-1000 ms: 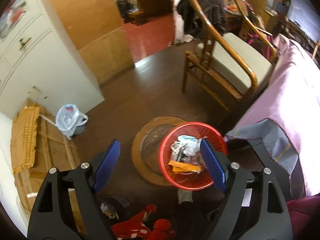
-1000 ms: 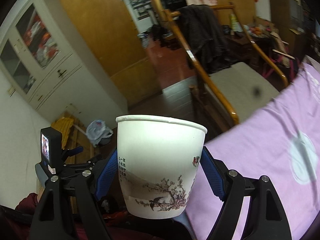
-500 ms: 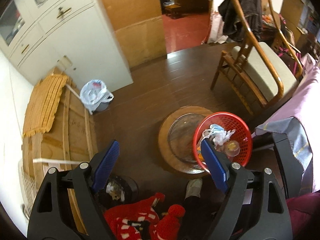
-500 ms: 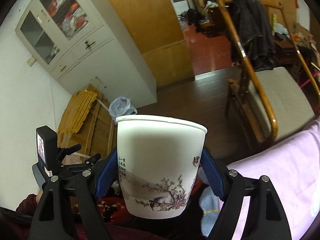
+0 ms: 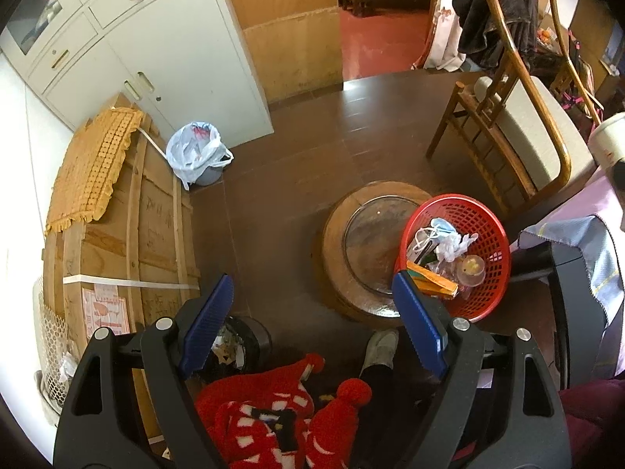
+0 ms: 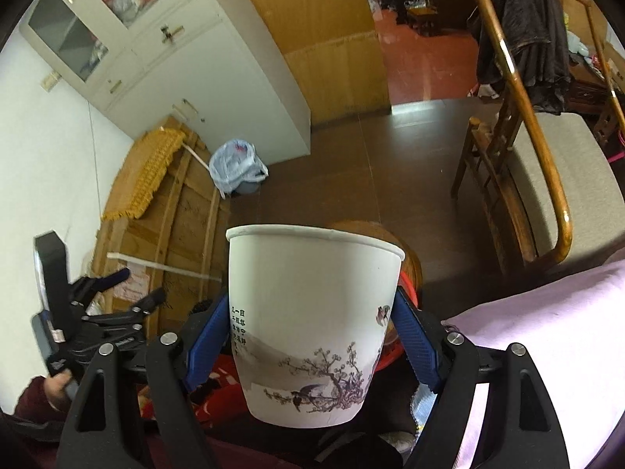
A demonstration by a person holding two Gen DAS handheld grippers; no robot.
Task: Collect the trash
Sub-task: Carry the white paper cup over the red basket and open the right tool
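Item: paper cup [image 6: 312,324], centre frame, clamped upright in right gripper [image 6: 312,336]. Left gripper [image 5: 312,324] spread, empty. Step: carrying. Next, likely: drop into red basket [image 5: 496,234], right of centre.

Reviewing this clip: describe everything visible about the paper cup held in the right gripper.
The paper cup looks like white paper or card, wider at its rolled rim than at its base. One side bears a vertical column of dark characters; lower down is a painted blossoming branch with birds, and another small bird near the right edge. It stands upright, clamped between the blue pads of the right gripper, which press on its left and right sides. Nothing else touches it. Its inside is hidden. In the left wrist view its rim shows at the far right edge.
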